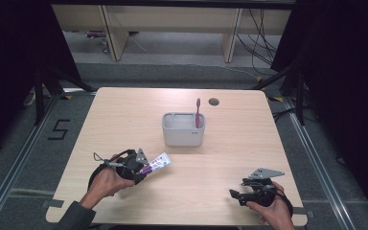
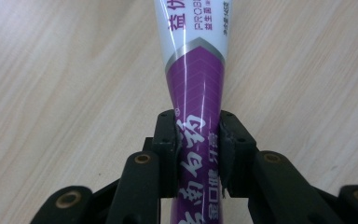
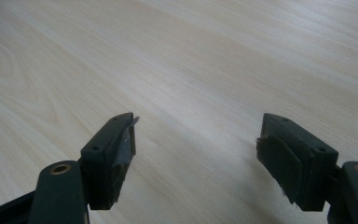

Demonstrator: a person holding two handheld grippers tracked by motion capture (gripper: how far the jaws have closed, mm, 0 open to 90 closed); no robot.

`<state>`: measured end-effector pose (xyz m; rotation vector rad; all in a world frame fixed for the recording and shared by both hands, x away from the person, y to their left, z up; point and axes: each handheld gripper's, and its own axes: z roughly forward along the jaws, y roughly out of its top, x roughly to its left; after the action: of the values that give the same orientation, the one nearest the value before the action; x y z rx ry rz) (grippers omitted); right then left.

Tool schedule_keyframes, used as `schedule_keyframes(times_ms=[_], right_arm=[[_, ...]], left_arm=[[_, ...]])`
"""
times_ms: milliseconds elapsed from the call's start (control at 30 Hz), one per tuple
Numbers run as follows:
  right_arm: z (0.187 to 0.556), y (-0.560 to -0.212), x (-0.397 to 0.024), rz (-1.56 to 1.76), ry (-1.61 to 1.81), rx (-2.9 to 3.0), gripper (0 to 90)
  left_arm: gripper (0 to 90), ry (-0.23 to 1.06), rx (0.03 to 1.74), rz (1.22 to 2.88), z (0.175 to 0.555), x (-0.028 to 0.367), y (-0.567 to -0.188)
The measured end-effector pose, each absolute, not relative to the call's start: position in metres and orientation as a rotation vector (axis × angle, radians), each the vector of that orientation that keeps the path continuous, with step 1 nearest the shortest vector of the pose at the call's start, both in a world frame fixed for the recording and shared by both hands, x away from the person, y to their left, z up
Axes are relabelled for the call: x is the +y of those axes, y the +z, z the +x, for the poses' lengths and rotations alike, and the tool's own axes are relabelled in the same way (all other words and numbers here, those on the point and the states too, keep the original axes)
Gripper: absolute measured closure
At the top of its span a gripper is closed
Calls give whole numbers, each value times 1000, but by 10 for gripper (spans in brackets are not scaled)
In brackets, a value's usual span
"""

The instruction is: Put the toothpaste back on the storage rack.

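A purple and white toothpaste tube (image 1: 156, 164) lies on the wooden table (image 1: 220, 158) at the front left. My left gripper (image 1: 141, 173) is shut on its purple end; in the left gripper view the black pads (image 2: 165, 154) squeeze the toothpaste tube (image 2: 196, 93) from both sides, its white end pointing away. A grey holder (image 1: 183, 129) stands at the table's middle with a pink toothbrush (image 1: 197, 114) upright in its right compartment. At the front right my right gripper (image 1: 235, 195) rests open, and in the right gripper view nothing lies between the right gripper's (image 3: 196, 154) jaws, just bare table (image 3: 191, 70).
A dark round cable hole (image 1: 214, 101) sits in the table near its far edge. Black stands (image 1: 40, 91) flank the table on both sides, and desk legs (image 1: 112, 33) with cables stand behind it.
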<state>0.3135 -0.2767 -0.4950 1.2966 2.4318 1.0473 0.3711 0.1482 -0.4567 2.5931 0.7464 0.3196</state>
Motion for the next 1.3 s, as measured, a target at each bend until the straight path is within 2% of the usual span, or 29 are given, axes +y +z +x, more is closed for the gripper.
schedule_keyframes(times_ms=[367,533,700,833,1300], right_arm=[[314,-496,-278,1293,1048,2428,282],[315,-497,-278,1307,1051,2425,282],[317,-500,-281,1304,1127,2449,282],[315,-497,-281,1347,1043,2416,282],[319,-500,-284,1289,1069,2434,282]], left_arm=[[711,416,780,2294,370,162,-440],[710,399,790,2222,376,168,-432],[710,426,813,2169,384,169,-430],[710,446,831,2097,388,169,-425],[708,513,896,1853,408,169,-393]])
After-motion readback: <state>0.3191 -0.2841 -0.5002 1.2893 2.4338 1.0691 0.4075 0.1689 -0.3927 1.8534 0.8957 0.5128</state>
